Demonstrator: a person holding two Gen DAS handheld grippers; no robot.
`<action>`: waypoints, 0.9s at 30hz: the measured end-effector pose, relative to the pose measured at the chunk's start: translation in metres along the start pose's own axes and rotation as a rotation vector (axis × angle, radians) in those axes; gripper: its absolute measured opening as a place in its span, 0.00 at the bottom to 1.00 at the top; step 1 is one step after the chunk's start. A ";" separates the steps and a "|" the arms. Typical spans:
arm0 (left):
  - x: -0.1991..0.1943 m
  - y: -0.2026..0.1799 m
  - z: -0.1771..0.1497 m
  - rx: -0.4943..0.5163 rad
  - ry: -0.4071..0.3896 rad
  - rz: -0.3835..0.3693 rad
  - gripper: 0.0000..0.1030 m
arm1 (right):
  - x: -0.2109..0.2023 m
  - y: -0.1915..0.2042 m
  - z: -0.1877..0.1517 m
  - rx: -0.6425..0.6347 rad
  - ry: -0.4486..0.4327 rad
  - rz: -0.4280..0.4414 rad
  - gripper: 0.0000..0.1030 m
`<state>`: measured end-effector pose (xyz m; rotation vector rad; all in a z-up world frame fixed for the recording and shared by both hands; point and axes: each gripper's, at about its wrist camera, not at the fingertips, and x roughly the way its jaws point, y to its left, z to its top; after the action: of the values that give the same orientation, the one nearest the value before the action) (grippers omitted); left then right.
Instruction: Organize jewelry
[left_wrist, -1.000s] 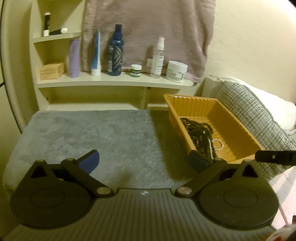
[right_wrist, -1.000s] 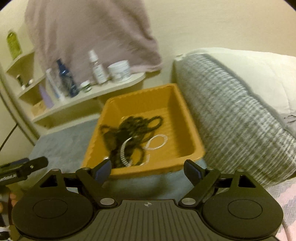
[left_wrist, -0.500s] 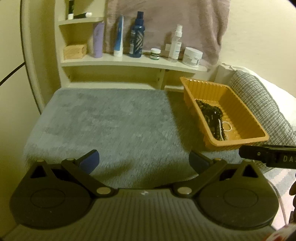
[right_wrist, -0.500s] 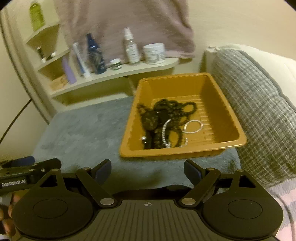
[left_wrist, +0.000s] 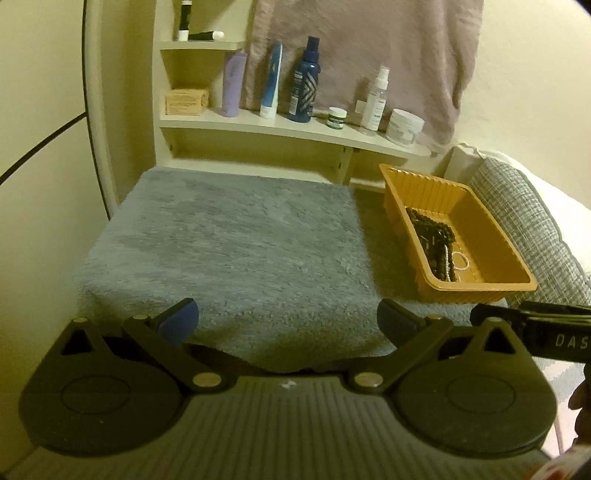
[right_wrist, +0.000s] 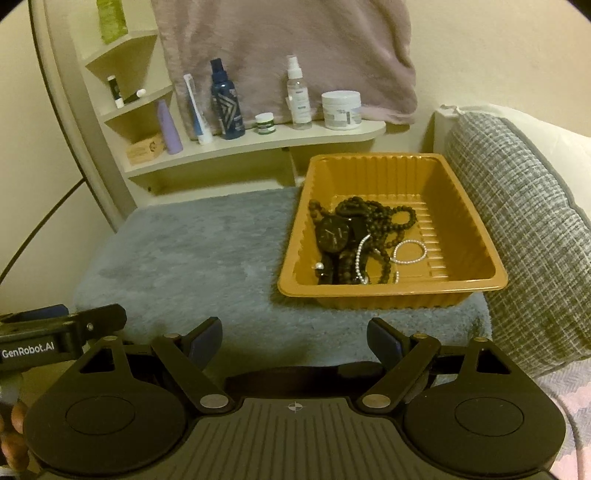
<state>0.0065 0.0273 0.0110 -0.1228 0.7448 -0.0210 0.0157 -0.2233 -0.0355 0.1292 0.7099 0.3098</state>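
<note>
An orange plastic tray (right_wrist: 476, 236) (left_wrist: 491, 236) sits at the right side of a grey fluffy mat (right_wrist: 192, 251) (left_wrist: 236, 236). In it lie a black watch (right_wrist: 332, 233), dark bead necklaces (right_wrist: 384, 218) (left_wrist: 432, 232) and pearl bracelets (right_wrist: 408, 252). My right gripper (right_wrist: 294, 339) is open and empty, held back from the mat's near edge, in front of the tray. My left gripper (left_wrist: 288, 320) is open and empty, over the mat's near edge, left of the tray.
A cream shelf (right_wrist: 258, 142) behind the mat holds bottles, tubes and jars, with a mauve towel (right_wrist: 288, 48) hanging above. A grey woven cushion (right_wrist: 528, 236) presses against the tray's right side. A wall stands on the left.
Both grippers have pulled back and away from the tray. The tray and the whole mat now show further off. Both stay open and empty.
</note>
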 end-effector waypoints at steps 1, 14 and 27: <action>-0.001 0.000 0.000 0.000 0.000 0.002 0.99 | -0.001 0.001 0.000 0.001 -0.005 -0.004 0.83; -0.007 -0.004 -0.003 0.026 -0.018 0.018 0.99 | -0.004 0.007 -0.002 -0.026 -0.018 -0.006 0.83; -0.007 -0.004 -0.003 0.026 -0.019 0.019 0.99 | -0.003 0.007 -0.002 -0.027 -0.017 -0.006 0.83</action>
<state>-0.0004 0.0240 0.0143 -0.0910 0.7265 -0.0115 0.0102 -0.2174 -0.0333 0.1046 0.6887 0.3122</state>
